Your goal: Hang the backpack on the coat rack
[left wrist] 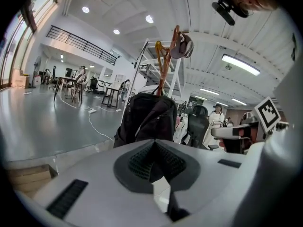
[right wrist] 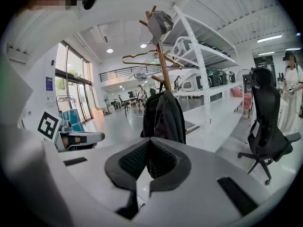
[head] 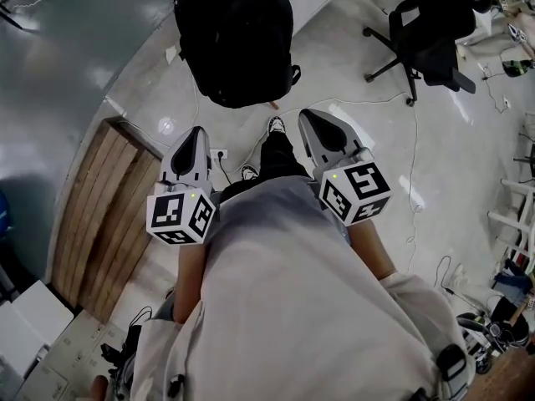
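A black backpack (head: pixel 236 36) hangs on the wooden coat rack (right wrist: pixel 161 63), straight ahead of me. In the left gripper view the backpack (left wrist: pixel 147 117) hangs below the rack's hooks (left wrist: pixel 168 56); in the right gripper view the backpack (right wrist: pixel 163 115) hangs the same way. A grey cap (right wrist: pixel 160 23) sits on top of the rack. My left gripper (head: pixel 198 132) and right gripper (head: pixel 308 115) are held side by side in front of my body, a short way back from the bag. Both are shut with nothing between the jaws.
A wooden pallet (head: pixel 104 215) lies on the floor at my left. A black office chair (head: pixel 426 36) stands at the right, with white cables trailing over the floor (head: pixel 414 165). White shelving (right wrist: pixel 203 56) stands behind the rack. A person (right wrist: pixel 289 93) stands at far right.
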`<action>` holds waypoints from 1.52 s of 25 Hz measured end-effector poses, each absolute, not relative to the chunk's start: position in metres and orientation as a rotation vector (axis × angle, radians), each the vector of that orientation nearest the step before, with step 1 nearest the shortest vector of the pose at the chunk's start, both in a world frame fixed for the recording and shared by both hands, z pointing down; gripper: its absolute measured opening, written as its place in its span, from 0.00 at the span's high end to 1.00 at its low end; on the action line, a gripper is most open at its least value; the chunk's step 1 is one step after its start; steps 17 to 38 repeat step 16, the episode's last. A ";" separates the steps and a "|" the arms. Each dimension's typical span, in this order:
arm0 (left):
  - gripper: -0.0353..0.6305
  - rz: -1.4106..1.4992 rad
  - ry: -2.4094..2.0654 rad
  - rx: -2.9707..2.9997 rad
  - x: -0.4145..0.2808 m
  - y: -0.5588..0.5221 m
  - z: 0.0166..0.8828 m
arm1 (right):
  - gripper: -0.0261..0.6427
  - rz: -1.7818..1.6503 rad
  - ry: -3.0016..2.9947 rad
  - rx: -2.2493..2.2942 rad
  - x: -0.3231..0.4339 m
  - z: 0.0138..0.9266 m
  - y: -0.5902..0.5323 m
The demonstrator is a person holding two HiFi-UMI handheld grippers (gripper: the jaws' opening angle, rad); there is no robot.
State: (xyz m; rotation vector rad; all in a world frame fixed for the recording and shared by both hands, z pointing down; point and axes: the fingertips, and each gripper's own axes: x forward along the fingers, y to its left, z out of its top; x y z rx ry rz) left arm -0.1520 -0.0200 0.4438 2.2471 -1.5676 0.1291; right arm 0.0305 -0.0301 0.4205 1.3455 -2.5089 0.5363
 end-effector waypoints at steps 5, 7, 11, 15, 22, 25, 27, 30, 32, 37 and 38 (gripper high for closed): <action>0.94 0.179 -1.598 2.210 -0.154 -0.021 0.453 | 0.95 0.462 -2.481 1.356 0.034 0.422 -0.029; 0.94 0.214 -1.604 2.200 -0.153 -0.023 0.457 | 0.95 0.418 -2.465 1.356 0.032 0.422 -0.029; 0.94 0.217 -1.572 2.191 -0.147 -0.027 0.463 | 0.95 0.416 -2.451 1.370 0.030 0.425 -0.031; 0.94 0.215 -1.579 2.179 -0.144 -0.035 0.464 | 0.95 0.411 -2.474 1.352 0.025 0.425 -0.034; 0.94 0.224 -1.586 2.177 -0.144 -0.037 0.465 | 0.95 0.410 -2.478 1.348 0.024 0.426 -0.035; 0.94 0.224 -1.586 2.177 -0.144 -0.037 0.465 | 0.95 0.410 -2.478 1.348 0.024 0.426 -0.035; 0.94 0.224 -1.586 2.177 -0.144 -0.037 0.465 | 0.95 0.410 -2.478 1.348 0.024 0.426 -0.035; 0.94 0.224 -1.586 2.177 -0.144 -0.037 0.465 | 0.95 0.410 -2.478 1.348 0.024 0.426 -0.035; 0.94 0.224 -1.586 2.177 -0.144 -0.037 0.465 | 0.95 0.410 -2.478 1.348 0.024 0.426 -0.035; 0.94 0.224 -1.586 2.177 -0.144 -0.037 0.465 | 0.95 0.410 -2.478 1.348 0.024 0.426 -0.035; 0.94 0.224 -1.586 2.177 -0.144 -0.037 0.465 | 0.95 0.410 -2.478 1.348 0.024 0.426 -0.035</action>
